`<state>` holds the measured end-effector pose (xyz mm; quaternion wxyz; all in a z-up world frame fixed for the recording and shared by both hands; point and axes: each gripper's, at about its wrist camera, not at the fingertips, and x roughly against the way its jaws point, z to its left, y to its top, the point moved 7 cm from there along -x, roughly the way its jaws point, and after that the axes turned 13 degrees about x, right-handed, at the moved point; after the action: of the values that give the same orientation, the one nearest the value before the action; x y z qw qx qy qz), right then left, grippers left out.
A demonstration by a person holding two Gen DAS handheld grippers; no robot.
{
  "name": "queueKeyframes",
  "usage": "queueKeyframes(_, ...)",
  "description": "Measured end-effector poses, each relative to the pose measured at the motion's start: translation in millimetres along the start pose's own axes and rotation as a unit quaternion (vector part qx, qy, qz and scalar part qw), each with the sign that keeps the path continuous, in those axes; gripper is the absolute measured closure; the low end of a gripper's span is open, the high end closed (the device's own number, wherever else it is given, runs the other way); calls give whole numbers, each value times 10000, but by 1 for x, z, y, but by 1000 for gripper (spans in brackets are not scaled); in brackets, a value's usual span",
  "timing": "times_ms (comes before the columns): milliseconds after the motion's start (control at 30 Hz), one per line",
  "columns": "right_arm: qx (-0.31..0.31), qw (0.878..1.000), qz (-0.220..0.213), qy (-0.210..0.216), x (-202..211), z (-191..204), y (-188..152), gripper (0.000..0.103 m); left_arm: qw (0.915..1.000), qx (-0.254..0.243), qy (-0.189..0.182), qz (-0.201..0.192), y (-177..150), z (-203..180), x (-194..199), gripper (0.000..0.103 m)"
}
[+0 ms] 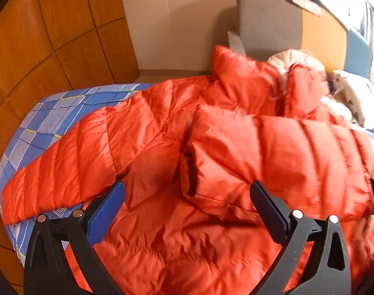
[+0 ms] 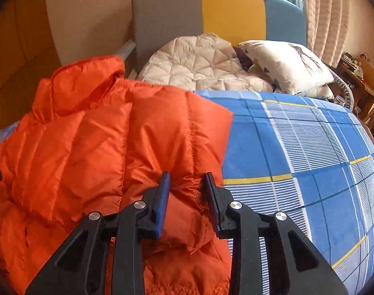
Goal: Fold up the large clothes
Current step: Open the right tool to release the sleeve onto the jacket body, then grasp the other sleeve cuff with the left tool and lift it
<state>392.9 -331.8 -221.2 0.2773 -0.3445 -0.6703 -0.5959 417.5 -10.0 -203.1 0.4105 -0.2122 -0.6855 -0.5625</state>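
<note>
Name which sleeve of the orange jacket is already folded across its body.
The sleeve nearer the right gripper, which pinches its fabric; the other sleeve lies stretched out over the checked sheet.

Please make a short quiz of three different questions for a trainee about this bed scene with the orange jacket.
1. True or false: the right hand-held gripper pinches the orange jacket.
2. How do the jaws of the left hand-held gripper stand? A wide apart, B closed on a sleeve, C closed on the bedsheet.
3. Fill in: the jacket lies on a blue checked ____.

Key: 1 true, a fold of fabric sits between its jaws. 2 A. 3 bedsheet.
</note>
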Motion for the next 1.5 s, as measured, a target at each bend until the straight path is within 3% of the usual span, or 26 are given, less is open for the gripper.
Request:
queueKeyframes(100,-72,9999,130,39,-11,-1,-7,73,9994,112,241,229,-5,12,-23,2)
queueKeyframes(200,-65,9999,120,14,-15,0,-12,73,9981,370,33,495,-13,19,-36,2)
queueKeyframes(467,-387,9992,-91,9,17,-9,-19,73,9990,263,-44,355,-17,24,-32,2)
queueKeyframes(633,-521,9983,-237,90,29,-5,-25,73,9979,468,-240,380,-20,34,-16,2)
queueKeyframes(767,-415,9979,-427,274,46,12,-27,73,9971,685,-292,181,-17,65,3,2)
queueKeyframes(933,-7,9983,-290,501,60,47,-33,73,9930,1175,-115,53,-11,121,14,2)
queueKeyframes(1133,507,9978,-347,264,67,76,-33,73,9861,1626,345,-45,-5,192,16,2)
queueKeyframes(1267,363,9986,-320,226,68,71,-40,73,9753,2171,397,67,-8,243,12,2)
queueKeyframes(1500,429,9986,-287,-81,65,65,-48,73,9338,3473,832,239,-26,342,2,3)
